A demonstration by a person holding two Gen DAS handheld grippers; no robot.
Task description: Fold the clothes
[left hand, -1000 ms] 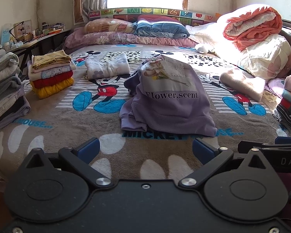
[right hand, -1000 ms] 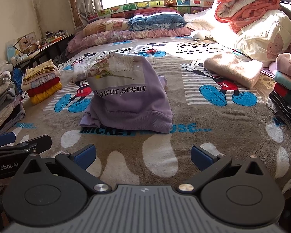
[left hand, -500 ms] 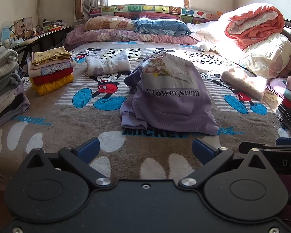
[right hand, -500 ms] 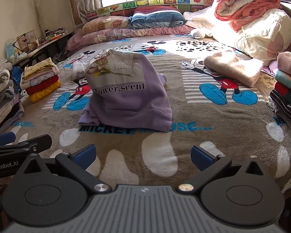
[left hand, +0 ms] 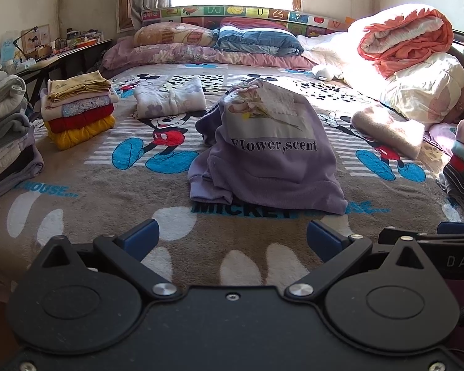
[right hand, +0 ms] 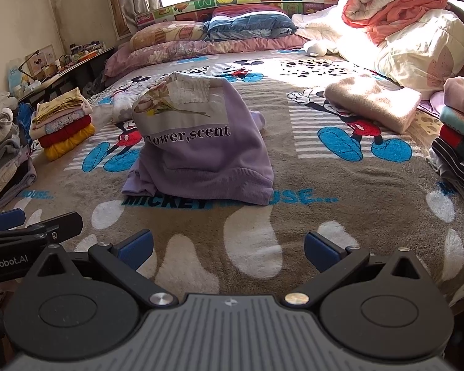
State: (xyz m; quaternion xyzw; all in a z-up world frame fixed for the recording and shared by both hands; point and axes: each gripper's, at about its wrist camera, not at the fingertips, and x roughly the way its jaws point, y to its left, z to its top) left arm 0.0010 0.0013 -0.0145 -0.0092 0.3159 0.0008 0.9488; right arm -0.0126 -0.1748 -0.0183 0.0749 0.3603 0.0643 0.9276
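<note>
A lilac sweatshirt (left hand: 272, 167) printed "Flower,scent" lies in a loose, humped heap in the middle of the bed; the right wrist view shows the sweatshirt (right hand: 207, 154) from a little further right. My left gripper (left hand: 232, 238) hovers over the bed's near edge, short of the heap, open and empty. My right gripper (right hand: 229, 247) is beside it, also open with nothing between its blue fingertips (right hand: 318, 247). Each gripper shows at the edge of the other's view.
The bed (left hand: 92, 191) has a Mickey Mouse blanket. A stack of folded clothes (left hand: 77, 108) sits at the left, a folded white piece (left hand: 170, 99) behind it, a beige folded piece (left hand: 389, 130) and rolled quilts (left hand: 408, 40) at the right. More stacks (right hand: 461, 142) line both edges.
Both grippers have tilted slightly, so the sweatshirt sits a bit lower in both views. The clothes have not moved and both grippers remain open.
</note>
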